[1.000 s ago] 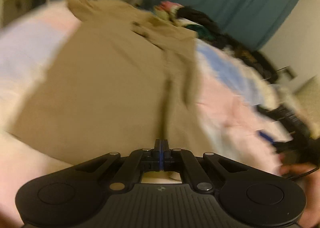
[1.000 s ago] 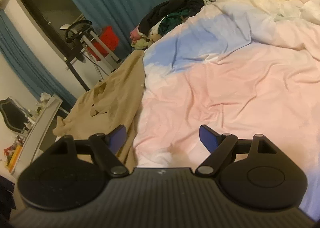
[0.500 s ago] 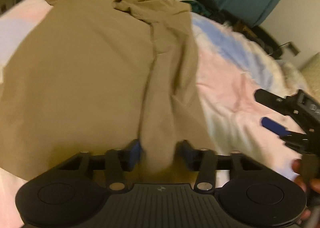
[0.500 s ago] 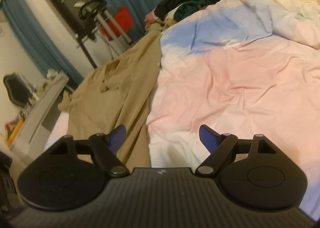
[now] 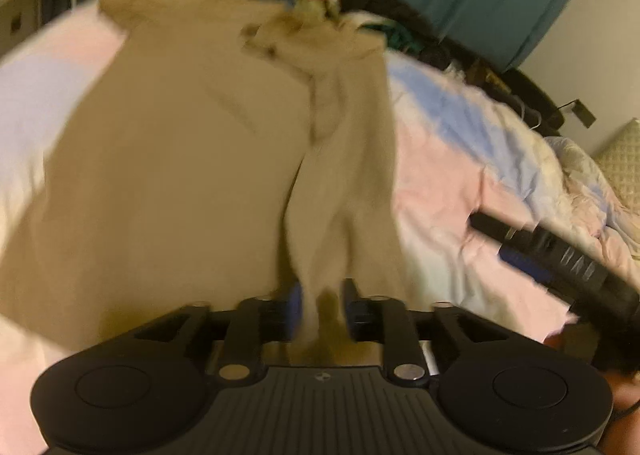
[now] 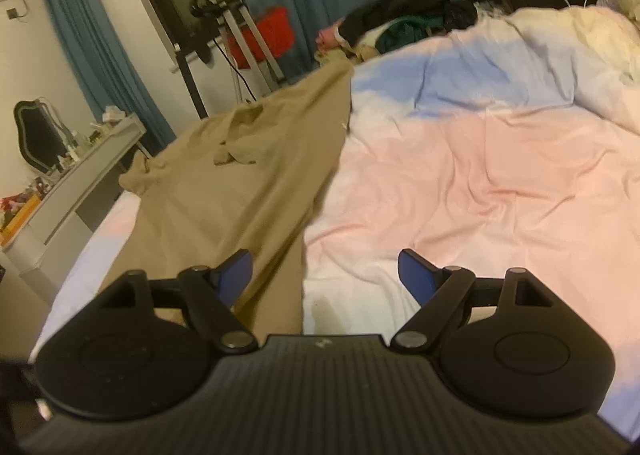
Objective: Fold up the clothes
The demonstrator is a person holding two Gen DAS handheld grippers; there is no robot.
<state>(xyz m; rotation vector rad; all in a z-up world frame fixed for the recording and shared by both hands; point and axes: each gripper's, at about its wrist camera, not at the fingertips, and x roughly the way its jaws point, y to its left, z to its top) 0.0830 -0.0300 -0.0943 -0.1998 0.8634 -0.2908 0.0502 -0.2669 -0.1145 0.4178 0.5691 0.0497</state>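
Note:
A tan garment (image 5: 180,159) lies spread on the pink and blue bed cover, with a long fold running toward my left gripper (image 5: 320,305). Its jaws stand a little apart with the garment's near edge between them; the view is blurred. My right gripper (image 6: 326,275) is wide open and empty, hovering over the bed just right of the garment's near edge (image 6: 256,183). It shows in the left wrist view (image 5: 560,259) at the right, above the cover.
A pile of dark and coloured clothes (image 6: 400,23) lies at the bed's far edge. A red bin (image 6: 268,35) and a metal stand are by the teal curtain. A white desk (image 6: 76,183) stands left of the bed.
My left gripper opened from shut about a second ago, then narrowed around the garment's near edge. My right gripper moved closer to the garment and stayed open.

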